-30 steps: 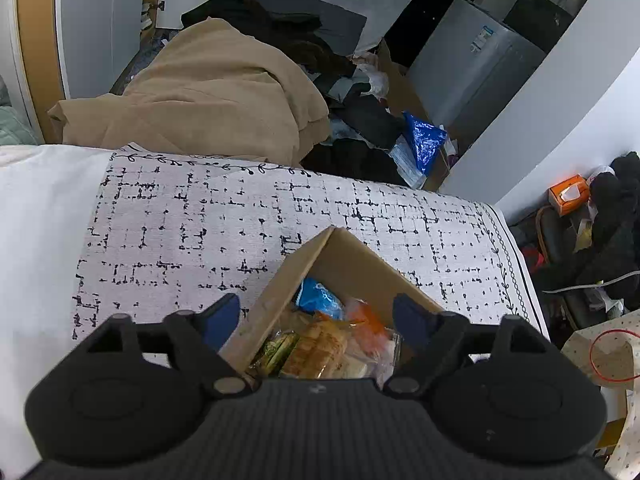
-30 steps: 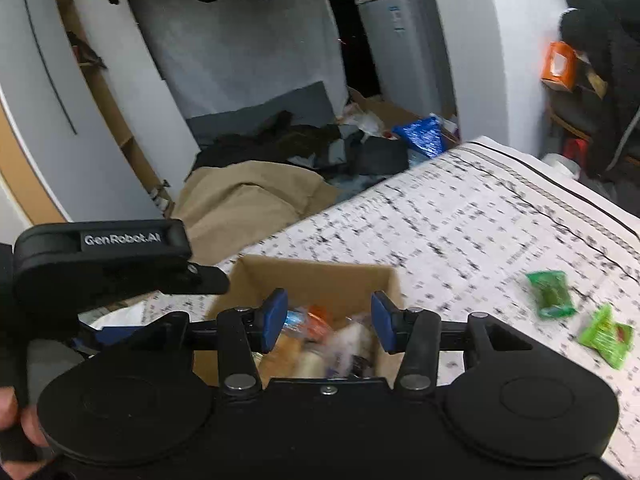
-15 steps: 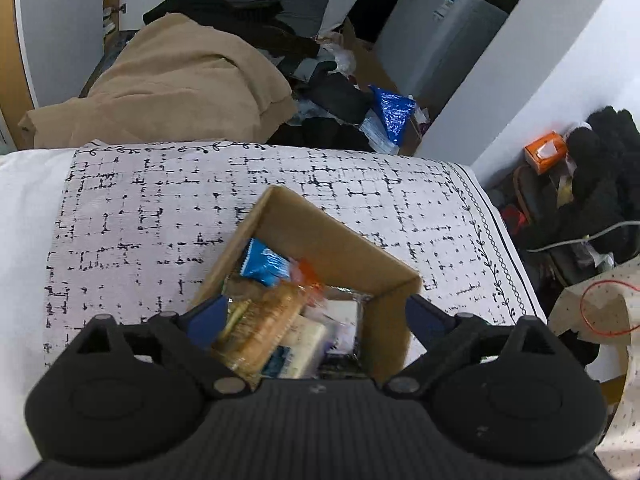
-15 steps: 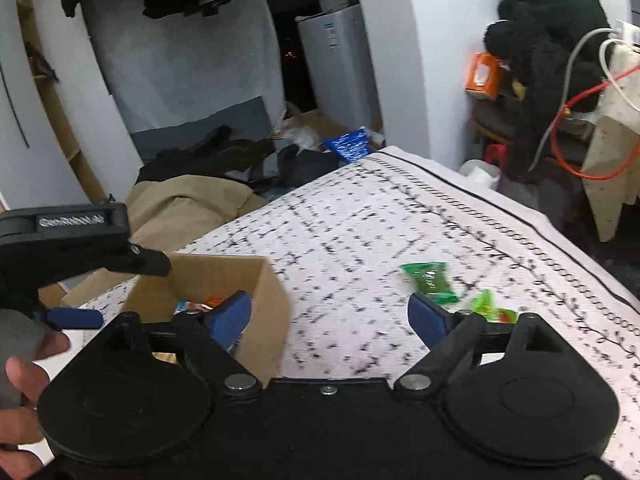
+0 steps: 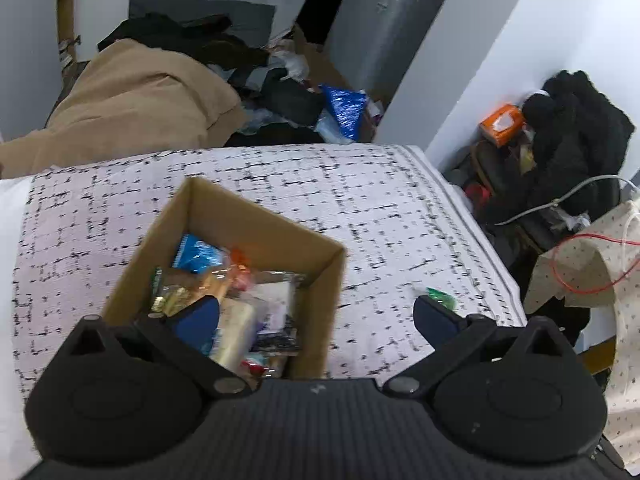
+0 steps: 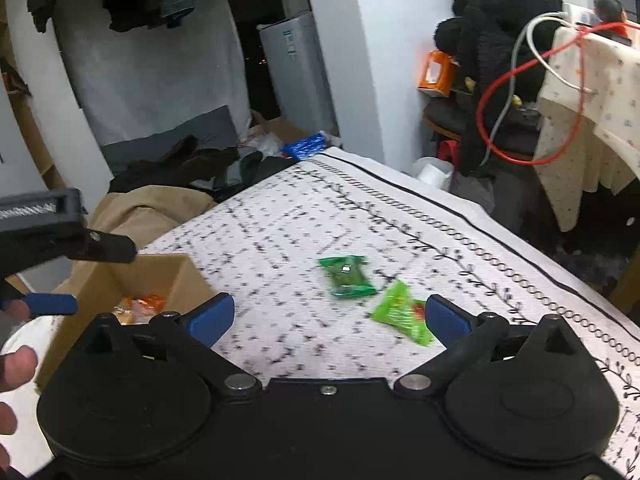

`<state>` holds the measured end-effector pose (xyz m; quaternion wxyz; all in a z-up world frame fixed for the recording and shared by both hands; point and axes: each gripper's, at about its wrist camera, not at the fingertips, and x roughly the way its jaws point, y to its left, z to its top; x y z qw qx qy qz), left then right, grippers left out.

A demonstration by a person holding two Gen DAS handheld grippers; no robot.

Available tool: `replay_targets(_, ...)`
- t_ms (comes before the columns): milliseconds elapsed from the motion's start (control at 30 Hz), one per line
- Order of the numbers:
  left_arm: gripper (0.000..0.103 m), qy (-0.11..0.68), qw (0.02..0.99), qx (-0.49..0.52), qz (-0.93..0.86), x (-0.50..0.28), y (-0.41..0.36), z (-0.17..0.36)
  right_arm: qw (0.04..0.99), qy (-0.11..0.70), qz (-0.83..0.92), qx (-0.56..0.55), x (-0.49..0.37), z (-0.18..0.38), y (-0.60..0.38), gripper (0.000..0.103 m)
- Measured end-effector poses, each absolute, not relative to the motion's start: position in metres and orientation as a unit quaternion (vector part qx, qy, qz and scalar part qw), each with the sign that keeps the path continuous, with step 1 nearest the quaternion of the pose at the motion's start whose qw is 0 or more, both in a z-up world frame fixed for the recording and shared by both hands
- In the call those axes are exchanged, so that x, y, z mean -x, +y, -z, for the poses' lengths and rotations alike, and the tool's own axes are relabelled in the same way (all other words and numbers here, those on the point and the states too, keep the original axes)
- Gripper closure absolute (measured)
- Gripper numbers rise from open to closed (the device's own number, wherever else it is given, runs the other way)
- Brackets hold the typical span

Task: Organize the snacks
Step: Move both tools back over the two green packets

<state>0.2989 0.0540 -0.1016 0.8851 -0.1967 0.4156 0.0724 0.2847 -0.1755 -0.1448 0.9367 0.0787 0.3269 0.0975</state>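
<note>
An open cardboard box point(image 5: 320, 292) holds several snack packets and stands on the patterned cloth point(image 5: 380, 208); it also shows in the right wrist view point(image 6: 188, 276). My left gripper point(image 5: 316, 316) is open and empty above the box's right wall. My right gripper point(image 6: 328, 316) is open and empty above the cloth. A dark green packet point(image 6: 347, 276) lies ahead of it, and a light green packet point(image 6: 400, 314) lies by its right finger. A green packet point(image 5: 440, 298) shows by the left gripper's right finger.
The cloth's right edge point(image 6: 520, 248) drops to a cluttered floor. A chair with dark clothes point(image 6: 492, 92) and a red cable point(image 6: 532, 108) stand at right. Beige bedding point(image 5: 136, 104) and a blue bag point(image 5: 344, 108) lie beyond the far edge.
Both grippers have swung right, away from the box toward the green packets. The right gripper's jaws have opened wide. The box has shifted left in both views.
</note>
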Motion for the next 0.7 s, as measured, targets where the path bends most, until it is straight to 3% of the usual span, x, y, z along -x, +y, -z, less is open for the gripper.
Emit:
replay_targets(400, 0.000, 0.408, 0.898, 0.160, -0.029, -0.306, 0.010, 0.110, 0.938, 0.320, -0.094, -0.093, -0.302, 0.177, -0.216, 0.001)
replay_targets(533, 0.000, 0.411, 0.902, 0.127, -0.025, -0.307, -0.007, 0.116, 0.931, 0.334, -0.113, -0.098, -0.315, 0.193, -0.219, 0.013)
replay_targets(700, 0.000, 0.411, 0.905, 0.111, -0.019, -0.317, -0.024, 0.119, 0.931, 0.339, -0.113, -0.067, -0.329, 0.209, -0.215, 0.020)
